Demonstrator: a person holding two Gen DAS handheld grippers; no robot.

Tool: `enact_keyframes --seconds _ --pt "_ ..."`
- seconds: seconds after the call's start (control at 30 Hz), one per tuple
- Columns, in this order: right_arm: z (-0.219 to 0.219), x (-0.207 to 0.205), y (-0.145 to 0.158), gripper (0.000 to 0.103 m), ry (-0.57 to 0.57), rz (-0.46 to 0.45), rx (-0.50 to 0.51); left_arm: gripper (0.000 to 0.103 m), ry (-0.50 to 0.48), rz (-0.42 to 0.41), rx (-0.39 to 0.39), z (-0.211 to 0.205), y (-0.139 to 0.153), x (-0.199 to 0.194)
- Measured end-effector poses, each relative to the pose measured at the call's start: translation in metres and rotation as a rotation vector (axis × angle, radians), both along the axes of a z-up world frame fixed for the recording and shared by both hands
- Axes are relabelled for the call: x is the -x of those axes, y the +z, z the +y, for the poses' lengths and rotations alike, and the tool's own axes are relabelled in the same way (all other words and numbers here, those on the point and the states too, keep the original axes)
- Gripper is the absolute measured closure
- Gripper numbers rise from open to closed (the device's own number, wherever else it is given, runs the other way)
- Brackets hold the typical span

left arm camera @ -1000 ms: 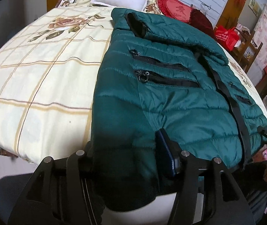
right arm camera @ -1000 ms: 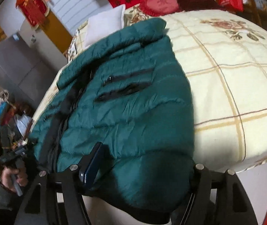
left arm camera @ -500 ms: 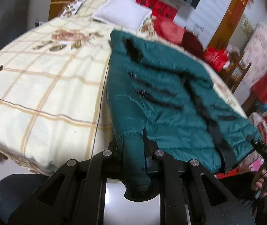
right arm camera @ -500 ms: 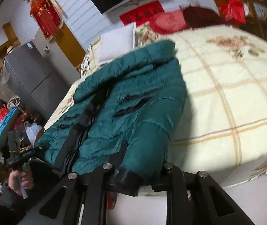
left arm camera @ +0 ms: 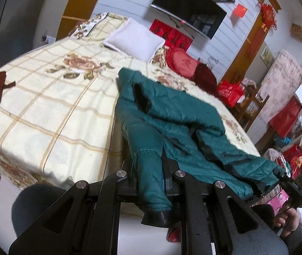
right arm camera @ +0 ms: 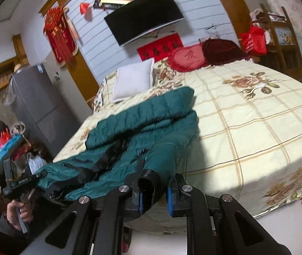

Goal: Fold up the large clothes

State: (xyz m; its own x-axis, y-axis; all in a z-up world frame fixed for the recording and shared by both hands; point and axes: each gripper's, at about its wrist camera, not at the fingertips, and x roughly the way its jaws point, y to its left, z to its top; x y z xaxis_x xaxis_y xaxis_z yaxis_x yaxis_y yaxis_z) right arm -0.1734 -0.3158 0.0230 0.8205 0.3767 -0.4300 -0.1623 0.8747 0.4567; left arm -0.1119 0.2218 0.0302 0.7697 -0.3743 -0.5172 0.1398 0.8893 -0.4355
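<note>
Checked bed — wall-mounted television

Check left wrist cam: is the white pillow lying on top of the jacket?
No, the pillow sits at the head of the bed, apart from the jacket, with bare bedspread between them.

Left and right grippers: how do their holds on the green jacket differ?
The left gripper clamps its sleeve above the cuff, so the black cuff hangs past the fingers; the right gripper clamps right at its cuff. The left gripper's pads are nearly buried in fabric; the right gripper's blue pads show clearly. Both are shut on a sleeve end of the green jacket, lying on the bed.
</note>
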Motion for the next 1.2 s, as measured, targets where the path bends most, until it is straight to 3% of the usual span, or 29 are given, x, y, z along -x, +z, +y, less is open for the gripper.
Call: enact_keyframes --seconds 0.2,0.3,0.47,0.6,0.63,0.73,0.93,1.1,1.2 --pt "-0.004 -0.009 0.004 0.088 0.015 0.0 -0.017 0.091 -0.01 -0.012 -0.016 -0.008 0.007 -0.016" --pt "-0.005 -0.02 -0.005 0.088 0.032 0.064 -0.071 0.091 -0.007 0.0 -0.007 -0.009 0.001 -0.016" --pt "-0.01 -0.032 -0.033 0.078 0.033 0.199 -0.183 0.091 -0.007 0.012 0.006 -0.008 -0.004 -0.008" --pt "-0.01 -0.036 -0.059 0.048 -0.012 0.312 -0.244 0.091 -0.012 0.012 0.006 -0.009 -0.005 -0.006" --pt "-0.01 -0.037 -0.067 0.047 -0.021 0.341 -0.251 0.091 -0.014 0.015 0.006 -0.01 -0.006 -0.007" --pt "-0.002 -0.037 -0.082 0.048 -0.007 0.385 -0.256 0.091 -0.011 0.026 -0.001 -0.01 -0.008 -0.007" --pt "0.013 -0.033 -0.082 0.052 0.05 0.43 -0.175 0.091 -0.006 0.039 0.004 -0.009 -0.014 -0.004" --pt "0.011 -0.032 -0.091 0.052 0.086 0.459 -0.209 0.091 -0.015 0.056 -0.005 -0.011 -0.018 0.0" --pt "0.015 -0.029 -0.081 0.085 0.14 0.403 -0.201 0.091 -0.015 0.054 -0.004 -0.007 -0.017 0.003"
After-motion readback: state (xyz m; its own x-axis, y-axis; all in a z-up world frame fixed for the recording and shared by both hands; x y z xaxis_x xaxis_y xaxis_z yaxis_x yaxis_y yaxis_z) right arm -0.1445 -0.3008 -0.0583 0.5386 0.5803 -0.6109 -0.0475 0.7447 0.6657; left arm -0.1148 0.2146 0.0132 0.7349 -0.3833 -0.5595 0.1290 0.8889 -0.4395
